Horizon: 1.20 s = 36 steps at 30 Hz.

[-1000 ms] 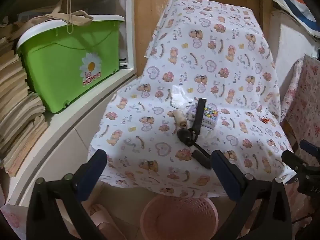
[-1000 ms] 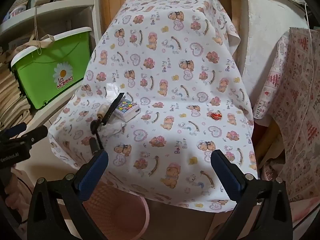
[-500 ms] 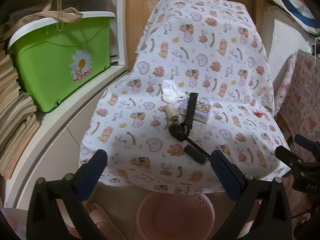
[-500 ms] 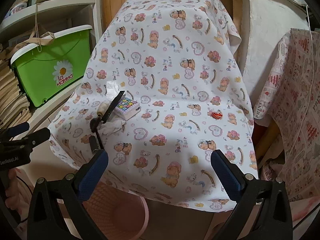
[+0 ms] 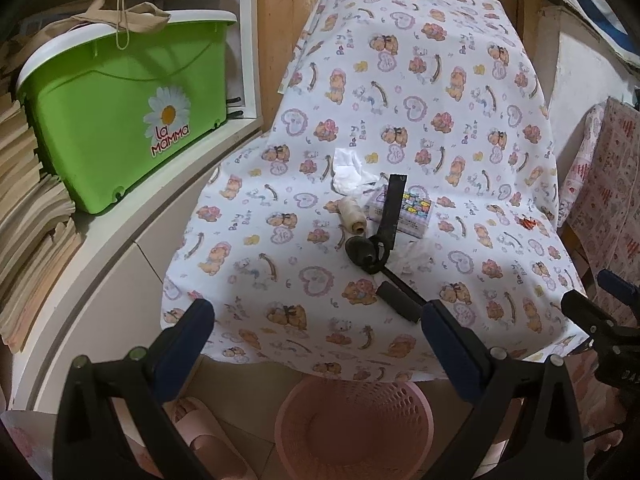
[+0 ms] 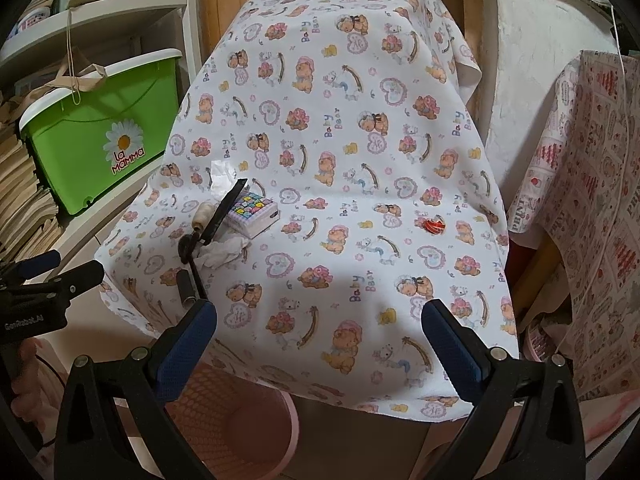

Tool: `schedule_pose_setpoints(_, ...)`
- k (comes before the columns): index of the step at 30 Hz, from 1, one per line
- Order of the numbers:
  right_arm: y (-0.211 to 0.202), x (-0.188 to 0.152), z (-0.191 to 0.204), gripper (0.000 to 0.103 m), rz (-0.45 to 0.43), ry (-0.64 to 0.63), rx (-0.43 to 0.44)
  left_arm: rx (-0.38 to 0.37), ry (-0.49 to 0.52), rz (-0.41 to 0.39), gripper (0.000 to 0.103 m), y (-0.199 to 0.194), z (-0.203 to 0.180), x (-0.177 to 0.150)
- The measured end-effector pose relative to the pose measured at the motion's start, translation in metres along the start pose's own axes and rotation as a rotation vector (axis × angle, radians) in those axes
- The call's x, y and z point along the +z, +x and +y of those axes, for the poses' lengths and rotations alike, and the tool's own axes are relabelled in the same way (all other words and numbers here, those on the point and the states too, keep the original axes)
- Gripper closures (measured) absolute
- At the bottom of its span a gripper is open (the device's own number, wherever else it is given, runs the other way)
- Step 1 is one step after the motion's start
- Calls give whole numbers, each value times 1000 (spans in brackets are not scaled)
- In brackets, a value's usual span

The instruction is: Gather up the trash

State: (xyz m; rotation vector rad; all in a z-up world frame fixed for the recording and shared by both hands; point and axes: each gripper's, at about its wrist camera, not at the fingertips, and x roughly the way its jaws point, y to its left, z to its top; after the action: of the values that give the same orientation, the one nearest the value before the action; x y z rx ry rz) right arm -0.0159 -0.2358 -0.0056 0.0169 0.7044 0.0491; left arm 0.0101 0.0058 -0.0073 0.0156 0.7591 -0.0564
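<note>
Two tongs, left point(image 5: 318, 334) and right point(image 6: 320, 334), gape empty. Crumpled tissue point(image 5: 414, 255) on desk point(image 5: 280, 280) looks light, soft; pinch its raised folds.

1. Left gripper point(image 5: 318, 330): jaws spread wide, empty, hovering over the near table edge.
2. Tablecloth point(image 5: 400, 80): carries crumpled tissue point(image 5: 350, 172), thread spool point(image 5: 351, 216), patterned box point(image 5: 412, 214), black strap point(image 5: 390, 216).
3. Pink basket point(image 5: 354, 428): on the floor below the table edge.
4. Green bin point(image 5: 124, 116): on the left shelf.
</note>
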Motion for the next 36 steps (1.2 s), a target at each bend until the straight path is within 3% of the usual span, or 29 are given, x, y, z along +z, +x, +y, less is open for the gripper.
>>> schedule_pose_setpoints(11, -5, 0, -1, 0, -9, 17, 14, 18, -11, -14, 0, 7, 1, 0)
schedule_pose_setpoints(23, -11, -3, -4, 0, -21, 19, 18, -43, -3, 67, 0, 19, -8, -3)
schedule_pose_setpoints(36, -12, -4, 0, 0, -19, 16, 23, -38, 7, 84, 0, 23, -12, -4)
